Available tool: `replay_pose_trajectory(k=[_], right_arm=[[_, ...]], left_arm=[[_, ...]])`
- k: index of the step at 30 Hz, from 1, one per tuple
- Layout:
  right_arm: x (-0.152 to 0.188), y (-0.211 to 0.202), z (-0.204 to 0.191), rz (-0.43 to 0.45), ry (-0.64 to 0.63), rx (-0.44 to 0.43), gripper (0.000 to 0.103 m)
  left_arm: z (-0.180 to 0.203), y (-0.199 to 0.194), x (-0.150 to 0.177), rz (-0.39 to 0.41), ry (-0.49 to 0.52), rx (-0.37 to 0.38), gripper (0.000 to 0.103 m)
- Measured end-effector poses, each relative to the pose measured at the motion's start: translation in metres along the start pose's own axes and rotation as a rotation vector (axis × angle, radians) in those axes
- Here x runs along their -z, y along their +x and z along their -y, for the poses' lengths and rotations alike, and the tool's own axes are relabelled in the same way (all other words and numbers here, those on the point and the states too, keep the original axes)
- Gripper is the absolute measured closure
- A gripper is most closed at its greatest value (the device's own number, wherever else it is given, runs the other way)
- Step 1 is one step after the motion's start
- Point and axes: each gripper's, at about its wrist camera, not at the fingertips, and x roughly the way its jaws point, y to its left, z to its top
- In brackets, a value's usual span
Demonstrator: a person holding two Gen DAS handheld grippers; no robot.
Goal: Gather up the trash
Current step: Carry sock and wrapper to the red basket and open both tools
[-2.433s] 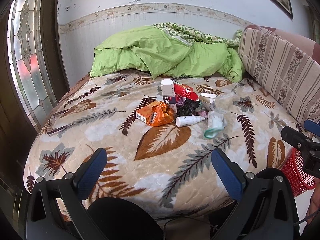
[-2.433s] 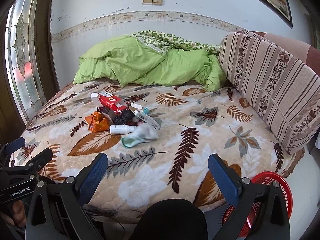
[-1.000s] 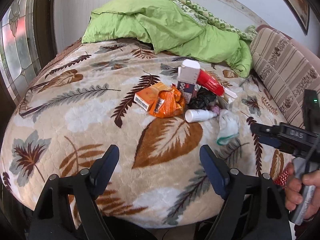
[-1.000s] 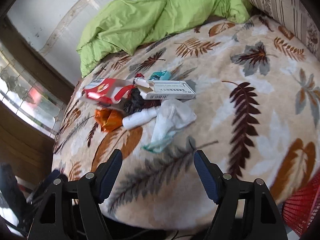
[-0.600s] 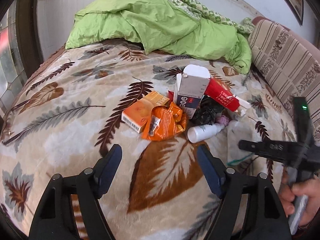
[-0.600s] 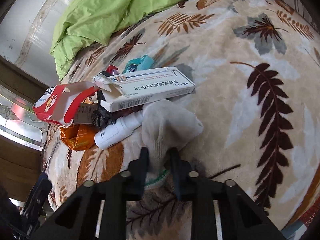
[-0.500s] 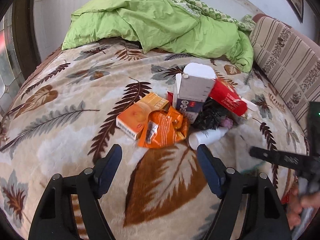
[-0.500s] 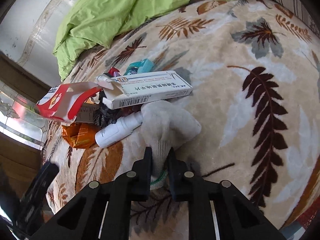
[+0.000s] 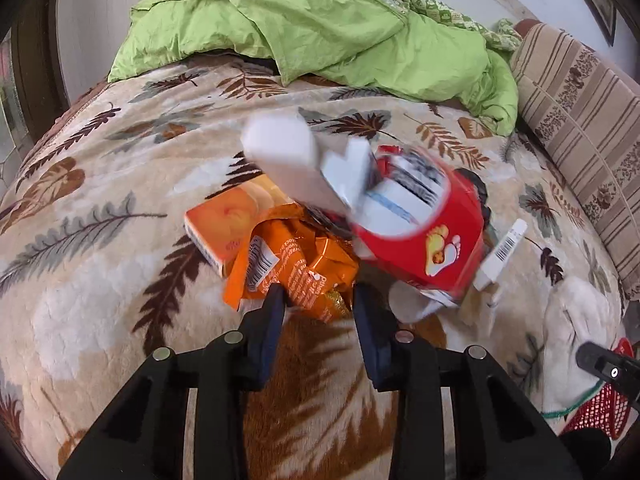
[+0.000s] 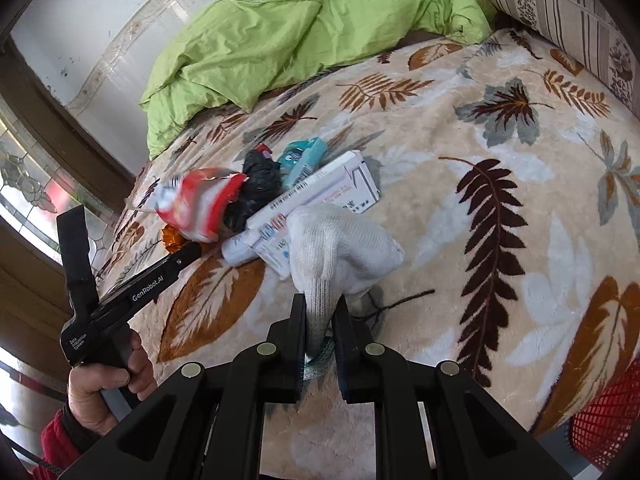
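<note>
The left gripper (image 9: 318, 300) has just been closing and now pinches the crumpled orange wrapper (image 9: 296, 264) between its fingers. Touching that wrapper are an orange box (image 9: 228, 220), a red packet (image 9: 432, 240) and a blurred white carton (image 9: 288, 152), all heaped on the leaf-patterned bed (image 9: 100, 280). The right gripper (image 10: 320, 316) is clamped on the cuff of a white glove (image 10: 340, 248), which lies against a long white box (image 10: 316, 188). A red basket (image 10: 608, 420) sits beside the bed's edge.
</note>
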Motion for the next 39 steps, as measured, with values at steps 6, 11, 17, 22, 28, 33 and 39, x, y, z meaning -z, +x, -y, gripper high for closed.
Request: replay_pose_trajectory(k=[6,11,17,22,28,33,39], right_arm=[[0.011,-0.017,-0.009,0.019,-0.034,-0.022,0.090],[0.021,-0.022,-0.017,0.018,-0.059,-0.037,0.090],[0.027,-0.032,-0.022,0.030,-0.068,-0.050,0.090],[0.029,-0.045,-0.024,0.057,-0.079,-0.055,0.090],[0.033,-0.059,-0.017,0.076,-0.061,-0.070,0.090],[0.034,-0.082,0.007,0.111,-0.005,-0.054,0.090],[0.042,-0.123,0.057,0.171,0.091,0.011,0.090]], left_arm=[[-0.003,-0.043,0.029,0.012,-0.022,0.067,0.069],[0.002,-0.073,0.045,0.036,-0.041,0.111,0.069],[0.005,-0.099,0.042,0.108,-0.025,0.087,0.069],[0.007,-0.115,0.038,0.143,-0.016,0.104,0.069],[0.039,-0.129,0.039,0.145,0.063,0.175,0.069],[0.086,-0.132,0.044,0.121,0.160,0.269,0.069],[0.157,-0.129,0.052,0.071,0.290,0.393,0.069]])
